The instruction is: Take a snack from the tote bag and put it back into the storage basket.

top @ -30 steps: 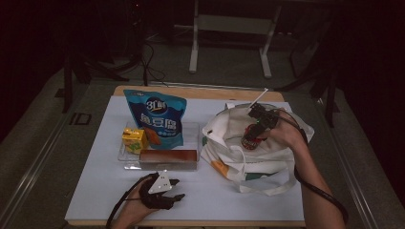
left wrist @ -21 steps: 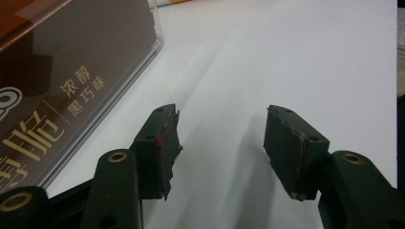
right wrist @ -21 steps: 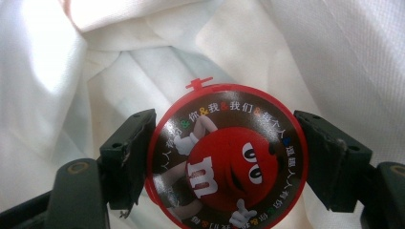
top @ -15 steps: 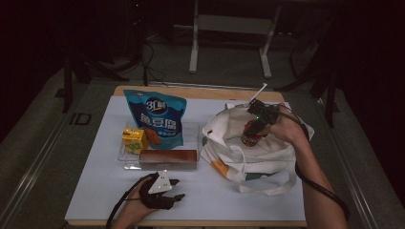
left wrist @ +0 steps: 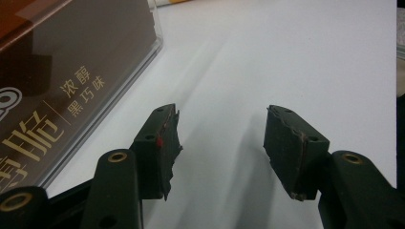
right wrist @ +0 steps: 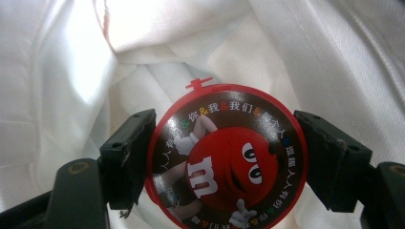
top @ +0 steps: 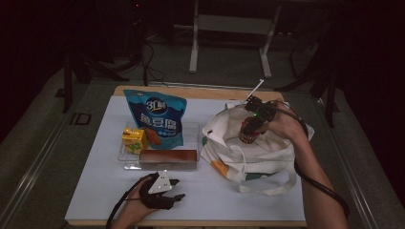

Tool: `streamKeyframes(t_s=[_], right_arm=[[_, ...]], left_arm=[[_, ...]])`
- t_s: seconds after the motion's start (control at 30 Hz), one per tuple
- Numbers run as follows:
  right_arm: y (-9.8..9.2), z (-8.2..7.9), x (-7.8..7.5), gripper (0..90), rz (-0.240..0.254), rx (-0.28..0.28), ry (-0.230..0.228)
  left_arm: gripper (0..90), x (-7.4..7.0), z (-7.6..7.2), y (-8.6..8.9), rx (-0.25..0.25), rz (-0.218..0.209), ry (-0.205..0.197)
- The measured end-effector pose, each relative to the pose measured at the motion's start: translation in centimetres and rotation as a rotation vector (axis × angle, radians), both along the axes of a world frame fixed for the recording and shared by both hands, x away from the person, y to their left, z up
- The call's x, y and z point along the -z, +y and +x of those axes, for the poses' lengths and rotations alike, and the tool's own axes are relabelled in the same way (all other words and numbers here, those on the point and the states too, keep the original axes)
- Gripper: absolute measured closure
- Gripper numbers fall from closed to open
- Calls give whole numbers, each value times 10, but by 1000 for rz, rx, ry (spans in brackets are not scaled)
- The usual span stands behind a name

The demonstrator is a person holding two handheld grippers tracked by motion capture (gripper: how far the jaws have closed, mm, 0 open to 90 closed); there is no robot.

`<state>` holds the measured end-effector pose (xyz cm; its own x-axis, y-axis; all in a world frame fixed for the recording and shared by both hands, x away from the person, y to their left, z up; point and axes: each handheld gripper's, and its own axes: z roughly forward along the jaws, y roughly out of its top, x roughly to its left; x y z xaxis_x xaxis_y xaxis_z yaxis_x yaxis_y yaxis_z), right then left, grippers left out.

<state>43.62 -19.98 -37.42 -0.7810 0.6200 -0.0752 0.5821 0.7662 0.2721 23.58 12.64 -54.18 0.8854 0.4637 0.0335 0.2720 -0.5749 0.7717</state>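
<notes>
My right gripper [top: 250, 128] [right wrist: 224, 160] is shut on a red round candy tub [right wrist: 224, 157] with a cartoon figure on its lid, and holds it over the mouth of a white cloth tote bag [top: 248, 143]. In the high view the tub [top: 248, 131] hangs just above the bag's opening. White bag cloth [right wrist: 71, 71] lies behind the tub. My left gripper [top: 168, 191] [left wrist: 219, 143] rests open on the white table near the front edge, nothing between its jaws. Beside it lies a brown chocolate box [top: 168, 156] [left wrist: 57, 81].
A clear tray [top: 193, 129] holds a blue snack pouch [top: 156, 117], a yellow juice carton [top: 133, 139] and the chocolate box. The white mat [top: 95, 181] covers the table; bare mat lies in front of the bag. Dark floor and stands sit behind.
The right gripper has carried the candy tub a little lower and leftward over the bag's opening. The left gripper has stayed put.
</notes>
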Motion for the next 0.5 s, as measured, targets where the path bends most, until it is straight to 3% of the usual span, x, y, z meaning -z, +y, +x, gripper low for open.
streamKeyframes(t_s=[0.5], right_arm=[[16,-6,-18,259,-8,-63,-18]], left_arm=[[456,0,0,0,1,2,-2]])
